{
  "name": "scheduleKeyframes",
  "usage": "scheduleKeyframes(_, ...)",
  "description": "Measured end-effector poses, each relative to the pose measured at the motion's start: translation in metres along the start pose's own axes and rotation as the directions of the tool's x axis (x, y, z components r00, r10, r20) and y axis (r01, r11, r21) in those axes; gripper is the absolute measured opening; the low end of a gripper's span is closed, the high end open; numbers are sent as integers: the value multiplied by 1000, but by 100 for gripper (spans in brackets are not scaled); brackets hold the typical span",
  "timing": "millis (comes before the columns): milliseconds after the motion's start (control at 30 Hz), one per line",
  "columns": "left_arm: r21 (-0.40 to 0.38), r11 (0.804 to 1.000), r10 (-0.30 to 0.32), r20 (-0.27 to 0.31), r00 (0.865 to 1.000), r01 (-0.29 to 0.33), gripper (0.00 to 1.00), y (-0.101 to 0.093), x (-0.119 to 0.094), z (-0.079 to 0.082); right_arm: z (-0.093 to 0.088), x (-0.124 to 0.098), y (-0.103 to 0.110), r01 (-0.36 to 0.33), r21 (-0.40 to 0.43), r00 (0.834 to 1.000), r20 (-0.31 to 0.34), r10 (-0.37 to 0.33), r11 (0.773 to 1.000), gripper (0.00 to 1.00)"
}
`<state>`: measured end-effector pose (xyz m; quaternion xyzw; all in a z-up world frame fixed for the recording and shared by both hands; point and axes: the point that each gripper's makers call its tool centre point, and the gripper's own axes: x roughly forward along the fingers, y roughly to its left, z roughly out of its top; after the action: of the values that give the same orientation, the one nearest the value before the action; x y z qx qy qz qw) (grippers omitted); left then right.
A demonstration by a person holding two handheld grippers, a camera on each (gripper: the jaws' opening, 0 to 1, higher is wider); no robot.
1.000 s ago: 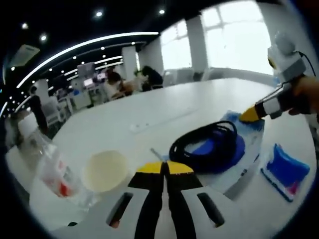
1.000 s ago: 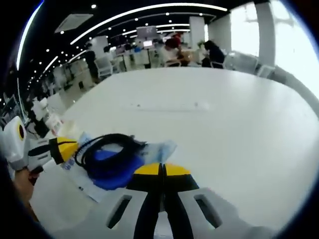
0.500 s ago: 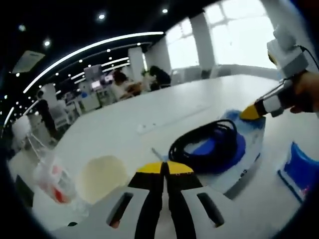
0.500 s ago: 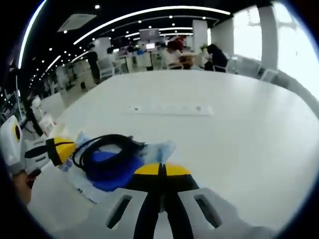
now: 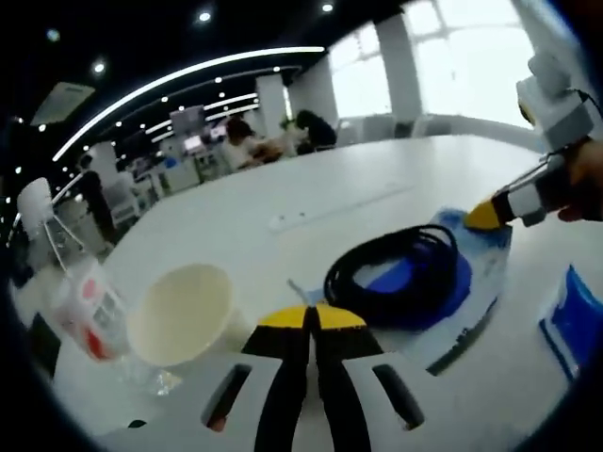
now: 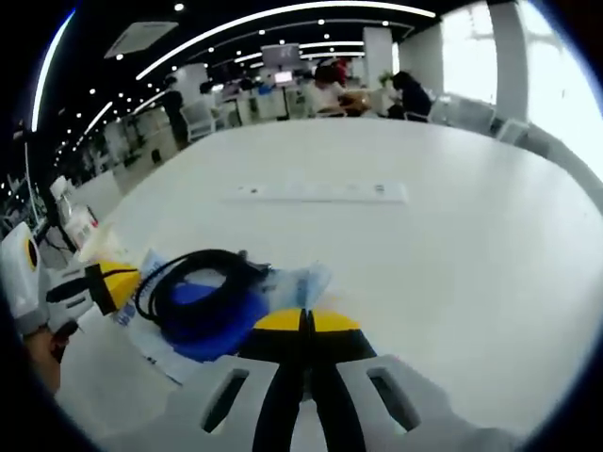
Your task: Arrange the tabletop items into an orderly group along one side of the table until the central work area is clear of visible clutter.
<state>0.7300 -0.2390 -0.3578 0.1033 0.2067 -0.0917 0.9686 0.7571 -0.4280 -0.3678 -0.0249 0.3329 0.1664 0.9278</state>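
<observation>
Both grippers hover low over a large white table (image 6: 452, 245), each with its yellow-tipped jaws pressed together and nothing between them. In the left gripper view, the left gripper (image 5: 312, 318) points at a coil of black cable (image 5: 396, 273) lying on a round blue pad (image 5: 415, 287), which in turn sits on a clear plastic packet with blue print (image 5: 471, 311). The right gripper (image 5: 486, 217) reaches in from the right, held by a hand (image 5: 584, 179), its yellow tip just at the far right edge of the packet. Nearer the left gripper, to its left, stands a cream paper cup (image 5: 181, 314), tilted so its mouth faces the camera, and beside that a clear plastic bottle with a red and white label (image 5: 87, 311). At the far right lies a blue pouch (image 5: 577, 320), apart from the packet. A long white power strip (image 5: 334, 204) lies farther back on the table. In the right gripper view, the right gripper (image 6: 303, 322) sits just near the blue pad (image 6: 212, 315) and cable (image 6: 193, 278), with the left gripper (image 6: 111, 282) coming in from the left, touching or nearly touching the packet (image 6: 155, 339). The power strip (image 6: 316, 193) runs across the middle of the table beyond.
</observation>
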Motion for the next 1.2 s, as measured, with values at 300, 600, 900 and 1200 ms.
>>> scheduleKeyframes(300, 22, 1000, 21, -31, 999, -21, 0, 2, 0, -11, -7, 7, -6, -9, 26, 1000, -25, 9, 1000, 1)
scheduleKeyframes(600, 68, 997, 38, -34, 999, -35, 0, 3, 4, -14, -14, 10, -8, -18, 42, 998, -57, 20, 999, 2)
scheduleKeyframes(900, 125, 991, 52, -15, 999, -50, 1, 2, 2, -8, -19, 12, -11, 8, 58, 997, -75, -3, 998, 18)
scheduleKeyframes(1200, 207, 978, -17, 107, 994, -5, 14, -14, -18, 36, 17, -14, -10, -16, 86, 998, 64, 10, 996, 52)
